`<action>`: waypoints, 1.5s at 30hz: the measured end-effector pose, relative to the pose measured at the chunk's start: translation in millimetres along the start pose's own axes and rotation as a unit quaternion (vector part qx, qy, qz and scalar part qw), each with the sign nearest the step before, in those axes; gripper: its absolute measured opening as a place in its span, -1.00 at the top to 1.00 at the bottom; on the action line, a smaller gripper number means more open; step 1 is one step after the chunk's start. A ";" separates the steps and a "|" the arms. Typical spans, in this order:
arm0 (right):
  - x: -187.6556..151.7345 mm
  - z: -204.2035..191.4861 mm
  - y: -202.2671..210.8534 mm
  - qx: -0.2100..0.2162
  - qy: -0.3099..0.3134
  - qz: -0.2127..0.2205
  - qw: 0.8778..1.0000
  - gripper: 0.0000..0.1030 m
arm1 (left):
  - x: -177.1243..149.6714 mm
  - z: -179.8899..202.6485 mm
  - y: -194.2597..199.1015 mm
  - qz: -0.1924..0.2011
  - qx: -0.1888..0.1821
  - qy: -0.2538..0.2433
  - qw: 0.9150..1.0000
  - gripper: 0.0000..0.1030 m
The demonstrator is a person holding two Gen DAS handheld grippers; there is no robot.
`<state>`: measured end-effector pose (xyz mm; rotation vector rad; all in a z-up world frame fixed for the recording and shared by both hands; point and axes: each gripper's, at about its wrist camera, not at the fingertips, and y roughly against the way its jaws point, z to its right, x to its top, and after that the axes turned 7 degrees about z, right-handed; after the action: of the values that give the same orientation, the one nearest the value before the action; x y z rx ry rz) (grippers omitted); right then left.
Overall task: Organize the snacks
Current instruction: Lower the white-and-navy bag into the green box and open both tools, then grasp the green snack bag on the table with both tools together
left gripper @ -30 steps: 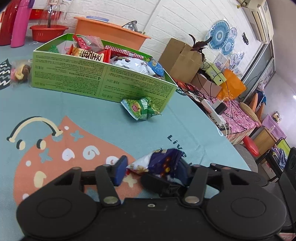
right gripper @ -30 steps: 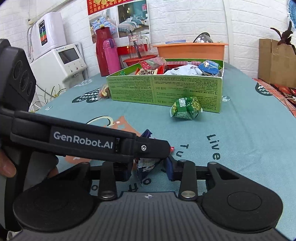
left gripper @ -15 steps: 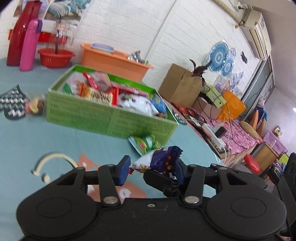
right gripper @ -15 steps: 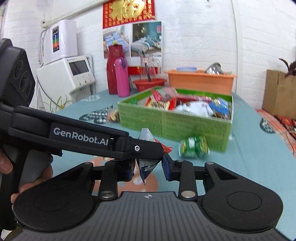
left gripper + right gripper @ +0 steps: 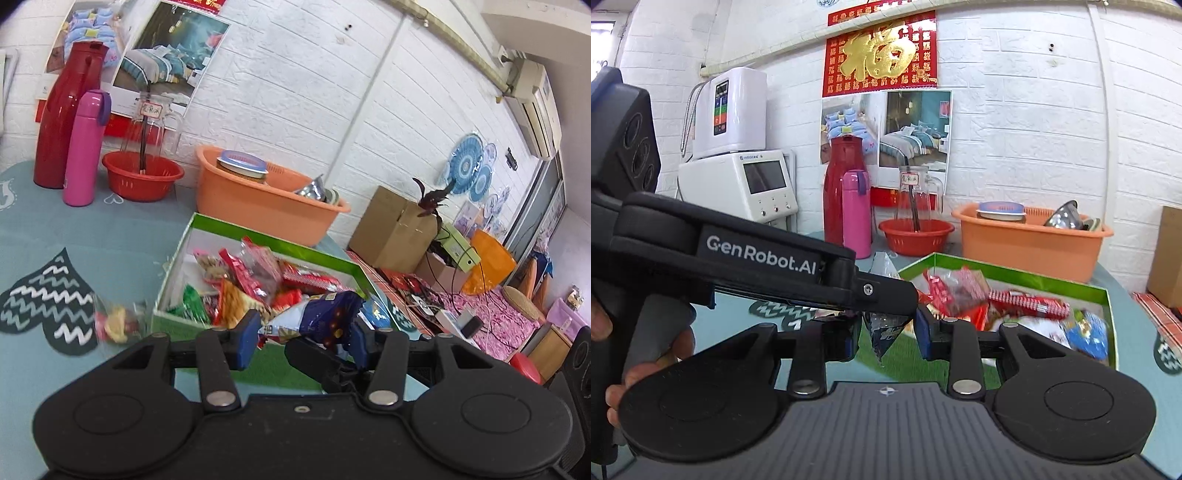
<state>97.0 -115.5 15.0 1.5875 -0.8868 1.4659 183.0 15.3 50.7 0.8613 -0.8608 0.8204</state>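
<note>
A dark blue snack packet [image 5: 317, 314] sits between the fingers of my left gripper [image 5: 301, 334], which is shut on it, held in the air at the near edge of the green snack box [image 5: 177, 258]. The packet also shows in the right wrist view [image 5: 884, 332], hanging point-down between the fingers of my right gripper [image 5: 886, 334], partly hidden by the left gripper's body [image 5: 757, 266]; whether the right fingers press it is unclear. The green box [image 5: 1104, 306] holds several red, green and blue snack packs.
A small candy bag [image 5: 116, 321] lies on the teal tablecloth left of the box. Behind the box stand an orange tub [image 5: 258, 199], a red basin [image 5: 142, 179], a pink bottle [image 5: 85, 147] and a red flask [image 5: 64, 114]. A white appliance [image 5: 738, 184] stands at the left.
Both grippers have risen from the table and moved forward with the blue packet, from low near the tablecloth to the near edge of the green box. The green snack on the table is out of view.
</note>
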 end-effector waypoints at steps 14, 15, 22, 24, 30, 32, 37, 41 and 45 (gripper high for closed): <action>0.4 21.6 -78.4 0.006 -0.014 -0.012 1.000 -0.04 | 24.8 -47.7 -61.7 -0.017 0.021 0.013 1.000 -0.72; -0.7 22.4 -81.5 0.005 -0.016 -0.014 1.000 -0.04 | 25.2 -49.8 -65.5 -0.020 0.023 0.010 0.999 -0.72; -10.5 17.5 -93.2 -0.015 0.016 -0.028 0.999 -1.00 | 19.3 -58.9 -67.6 -0.004 0.068 0.012 0.998 -1.00; -14.8 13.9 -87.6 -0.026 0.027 -0.015 0.999 -1.00 | 17.6 -60.5 -63.9 -0.003 0.071 0.012 0.997 -1.00; -19.5 14.0 -77.3 -0.031 0.024 -0.024 0.999 -1.00 | 15.6 -62.3 -50.1 -0.007 0.077 0.021 0.997 -1.00; -17.1 14.0 -71.9 -0.029 0.020 -0.022 0.999 -1.00 | 16.1 -60.6 -42.7 -0.005 0.079 0.025 0.997 -1.00; -4.3 7.6 -43.7 -0.024 0.032 -0.006 0.999 -1.00 | 20.0 -61.6 -9.7 -0.010 0.111 0.052 0.992 -1.00; 2.1 2.2 -11.6 -0.033 0.043 0.002 0.999 -1.00 | 8.3 -66.6 29.1 0.000 0.123 0.058 0.991 -1.00; -3.8 3.5 18.6 -0.035 0.021 0.003 0.999 -1.00 | -16.3 -65.3 54.7 -0.017 0.126 0.060 0.990 -1.00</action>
<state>81.7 -127.0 12.7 1.4997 -0.9089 1.4510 147.9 91.1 27.2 1.0334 -0.6441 0.9549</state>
